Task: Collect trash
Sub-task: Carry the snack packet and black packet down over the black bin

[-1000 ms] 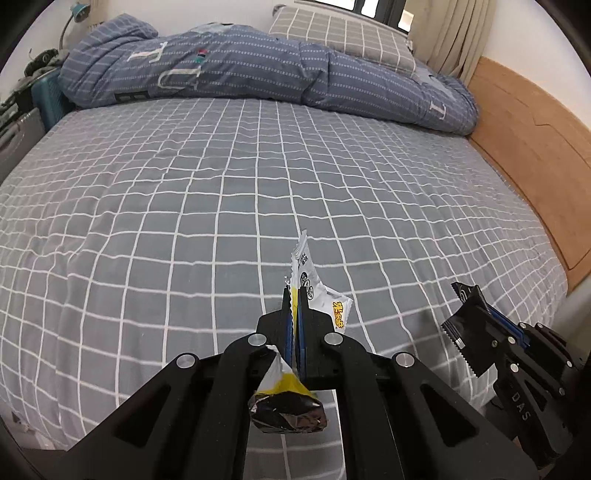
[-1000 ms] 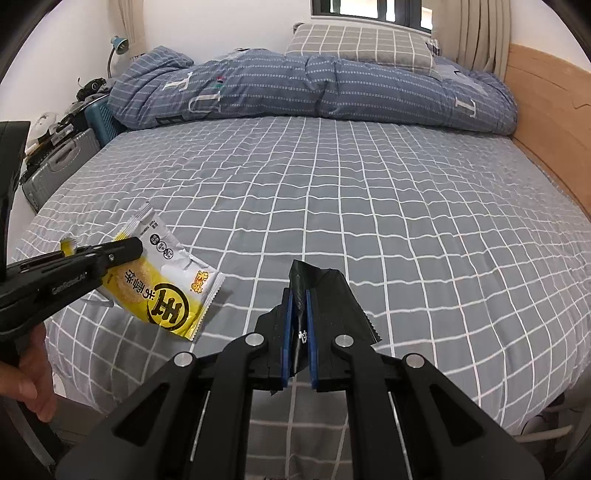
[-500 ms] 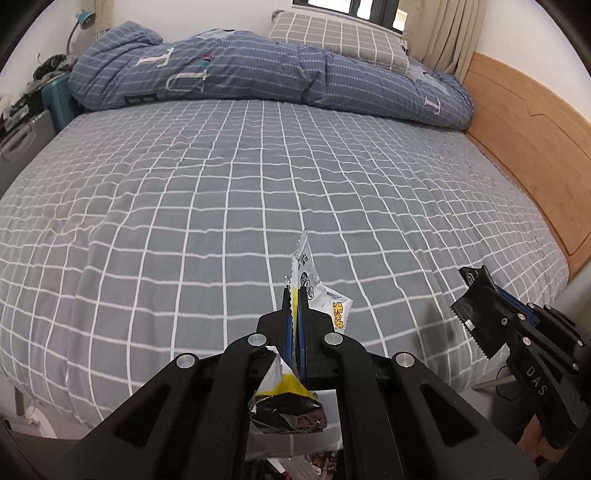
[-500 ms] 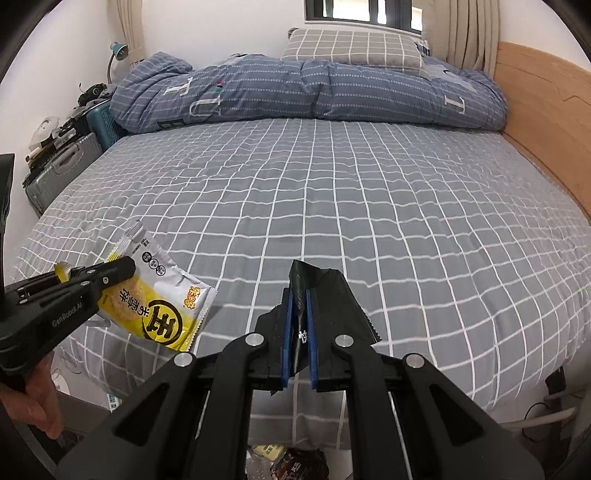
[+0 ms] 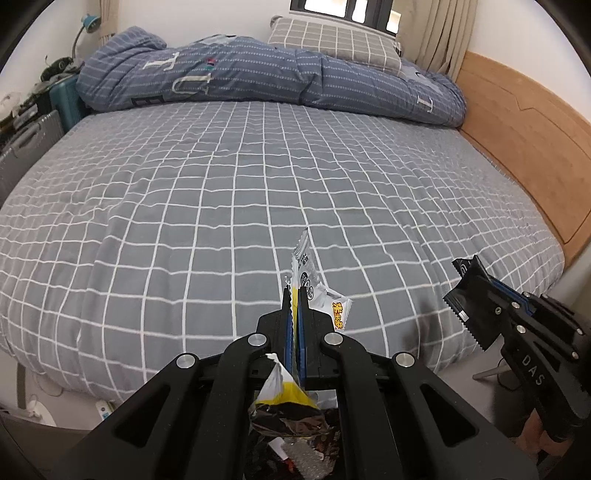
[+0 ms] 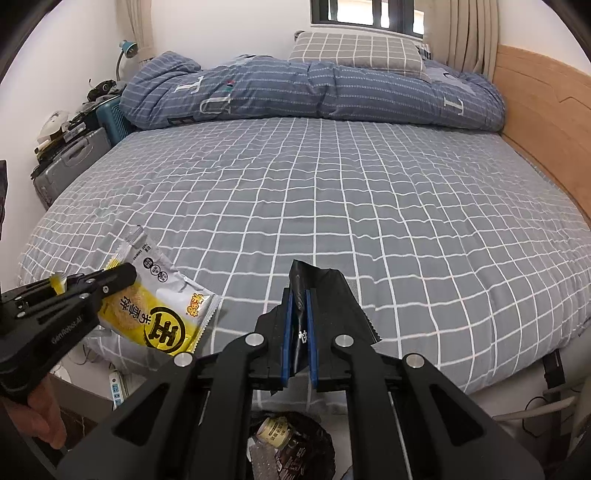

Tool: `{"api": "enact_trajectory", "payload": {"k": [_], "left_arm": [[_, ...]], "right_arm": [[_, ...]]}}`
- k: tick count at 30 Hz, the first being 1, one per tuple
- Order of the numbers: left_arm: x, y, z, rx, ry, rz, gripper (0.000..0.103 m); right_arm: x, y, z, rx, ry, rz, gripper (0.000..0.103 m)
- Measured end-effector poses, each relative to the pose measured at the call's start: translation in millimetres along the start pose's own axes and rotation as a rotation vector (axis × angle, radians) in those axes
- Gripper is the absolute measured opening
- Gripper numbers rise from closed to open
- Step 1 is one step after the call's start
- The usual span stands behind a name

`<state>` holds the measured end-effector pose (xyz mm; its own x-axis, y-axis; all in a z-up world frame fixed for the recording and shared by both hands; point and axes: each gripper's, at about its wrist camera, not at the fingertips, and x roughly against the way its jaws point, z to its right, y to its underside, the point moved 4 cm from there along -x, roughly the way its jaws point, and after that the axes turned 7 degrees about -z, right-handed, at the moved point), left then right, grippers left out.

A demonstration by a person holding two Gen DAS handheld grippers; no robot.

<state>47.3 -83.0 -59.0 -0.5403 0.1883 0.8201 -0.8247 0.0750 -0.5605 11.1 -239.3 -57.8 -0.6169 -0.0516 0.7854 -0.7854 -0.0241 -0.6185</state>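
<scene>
Wrappers are pinched firmly: crinkled yellow-and-silver snack packet (image 6: 159, 314) in left gripper (image 5: 294, 295), black foil wrapper (image 6: 325, 291) in right gripper (image 6: 298, 306). Release is best delayed until each is centred over dark bin (image 6: 295, 450) below.

Bed (image 6: 369, 221): grey cover with white grid lines, lightly rumpled. Blue striped duvet (image 6: 314, 92) lies bunched across the far end, large pale letters on it. Grey checked pillow (image 6: 354, 50) sits behind the duvet, under the dark-framed window (image 6: 365, 13). Beige curtain (image 6: 469, 33) hangs right of the window. Wooden headboard (image 5: 528, 140) runs along the bed's right side. Left of the bed: grey suitcase (image 6: 70, 162), teal suitcase (image 6: 112, 120) beside it, clutter on top. Blue desk lamp (image 6: 127, 50) stands against the white wall. White power strip (image 6: 117, 389) lies on the floor below the bed's near edge.
</scene>
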Motion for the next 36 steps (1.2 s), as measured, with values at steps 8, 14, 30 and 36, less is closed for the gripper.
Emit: {"api": "enact_trajectory", "payload": {"k": [8,14,30,36], "left_arm": [[6,28,4,-0.006,0.0,-0.021,0.001],[12,54,7,-0.01,0.011,-0.044,0.001],[41,111,9,0.026,0.024,-0.09,0.001],[44,129,4,0.036,0.024,-0.112,0.001]], "right_arm": [[13,26,-7,-0.012,-0.012,-0.013,0.007],[22,47,-14,-0.006,-0.016,-0.025,0.007],[51,94,-31,-0.021,-0.027,-0.056,0.007],[53,109,-38,-0.005,-0.019,-0.079,0.007]]}}
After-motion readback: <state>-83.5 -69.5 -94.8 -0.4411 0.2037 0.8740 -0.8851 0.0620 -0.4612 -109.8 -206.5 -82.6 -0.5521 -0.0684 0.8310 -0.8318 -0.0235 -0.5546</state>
